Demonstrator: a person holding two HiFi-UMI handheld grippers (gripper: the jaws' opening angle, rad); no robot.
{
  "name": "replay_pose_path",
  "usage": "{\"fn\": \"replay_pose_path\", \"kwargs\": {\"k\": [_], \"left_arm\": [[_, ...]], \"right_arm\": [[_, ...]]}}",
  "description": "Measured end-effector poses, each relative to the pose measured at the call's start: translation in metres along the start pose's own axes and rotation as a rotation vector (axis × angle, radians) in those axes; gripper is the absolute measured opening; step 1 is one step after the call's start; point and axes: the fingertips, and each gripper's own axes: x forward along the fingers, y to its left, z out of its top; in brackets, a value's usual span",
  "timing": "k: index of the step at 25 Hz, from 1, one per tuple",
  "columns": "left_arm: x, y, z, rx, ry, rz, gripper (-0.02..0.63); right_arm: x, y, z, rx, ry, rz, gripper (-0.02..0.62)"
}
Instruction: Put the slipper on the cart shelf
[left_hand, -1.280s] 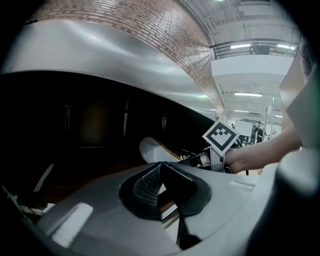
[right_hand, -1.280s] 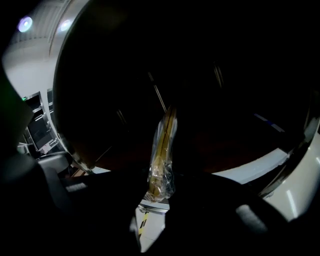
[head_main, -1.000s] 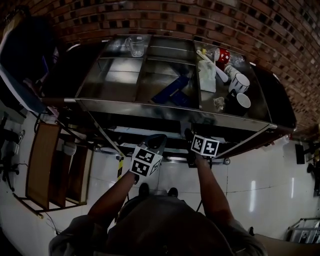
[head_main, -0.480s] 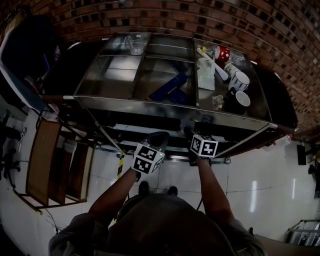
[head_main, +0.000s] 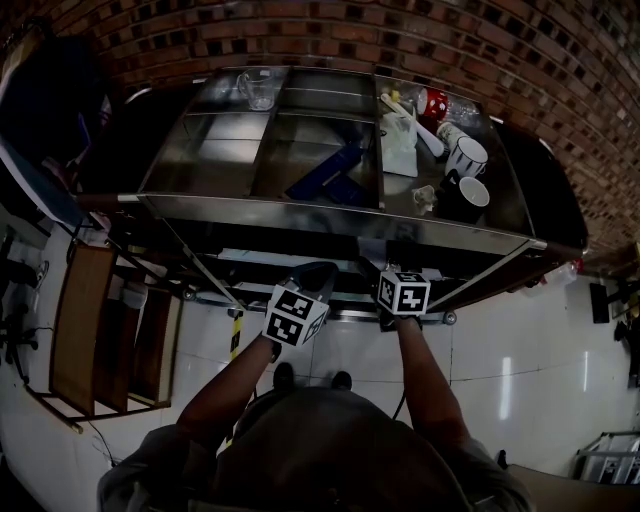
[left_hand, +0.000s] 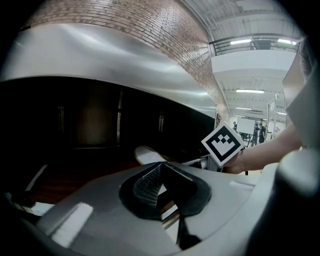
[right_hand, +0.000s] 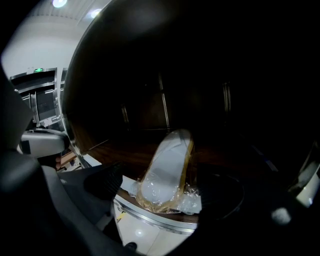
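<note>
The slipper (right_hand: 167, 170), pale and wrapped in clear plastic, lies on the cart's dark lower shelf (right_hand: 150, 145), its heel end at the shelf's metal front rim. My right gripper (right_hand: 165, 205) straddles it with the jaws opening wide, and neither pad presses on it. In the left gripper view the slipper (left_hand: 150, 155) shows beyond my left gripper (left_hand: 162, 192), whose black pads meet with nothing between them. In the head view both grippers, left (head_main: 316, 278) and right (head_main: 374, 270), reach under the steel top tray (head_main: 300, 212), which hides the slipper.
The top tray holds a glass (head_main: 258, 90), a blue object (head_main: 330, 178), two mugs (head_main: 466, 155) and small items at the right. A wooden rack (head_main: 85, 330) stands on the white floor at the left. A brick wall runs behind the cart.
Both grippers stay at the lower shelf's front edge. The right gripper's marker cube has shifted slightly left, and the head view has drifted a little.
</note>
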Motion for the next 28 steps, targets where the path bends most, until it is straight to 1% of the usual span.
{"fn": "replay_pose_path", "kwargs": {"k": [3, 6, 8, 10, 11, 12, 13, 14, 16, 17, 21, 25, 28], "left_arm": [[0.003, -0.004, 0.002, 0.002, -0.003, -0.005, 0.008], [0.006, -0.007, 0.004, 0.004, -0.011, -0.007, 0.008], [0.007, -0.007, 0.006, 0.005, -0.015, -0.005, 0.008], [0.007, -0.005, 0.009, 0.006, -0.019, 0.000, 0.008], [0.007, -0.005, 0.011, 0.006, -0.022, 0.003, 0.008], [0.007, -0.004, 0.013, 0.005, -0.026, 0.005, 0.008], [0.007, -0.004, 0.014, 0.003, -0.030, 0.006, 0.008], [0.007, -0.003, 0.015, 0.001, -0.033, 0.008, 0.008], [0.006, -0.003, 0.017, -0.001, -0.037, 0.010, 0.008], [0.006, -0.003, 0.018, -0.002, -0.038, 0.011, 0.008], [0.002, -0.002, 0.021, -0.007, -0.038, 0.013, 0.008], [-0.002, -0.004, 0.027, -0.014, -0.044, 0.012, 0.008], [-0.006, -0.007, 0.032, -0.019, -0.042, 0.002, 0.008]], "right_arm": [[-0.002, -0.001, -0.002, -0.020, 0.012, 0.007, 0.439], [-0.007, -0.003, 0.002, -0.022, -0.007, 0.007, 0.437], [-0.013, -0.001, 0.009, -0.027, -0.030, 0.022, 0.414], [-0.021, 0.005, 0.016, -0.031, -0.052, 0.051, 0.322], [-0.026, 0.007, 0.019, -0.035, -0.062, 0.063, 0.263], [-0.031, 0.010, 0.022, -0.041, -0.072, 0.074, 0.188], [-0.037, 0.012, 0.023, -0.049, -0.081, 0.084, 0.133], [-0.042, 0.014, 0.025, -0.054, -0.092, 0.094, 0.087], [-0.053, 0.018, 0.029, -0.059, -0.117, 0.113, 0.015], [-0.058, 0.021, 0.032, -0.060, -0.129, 0.125, 0.000], [-0.076, 0.037, 0.042, -0.073, -0.167, 0.191, 0.000], [-0.093, 0.053, 0.055, -0.094, -0.205, 0.277, 0.000], [-0.101, 0.061, 0.065, -0.100, -0.225, 0.310, 0.000]]}}
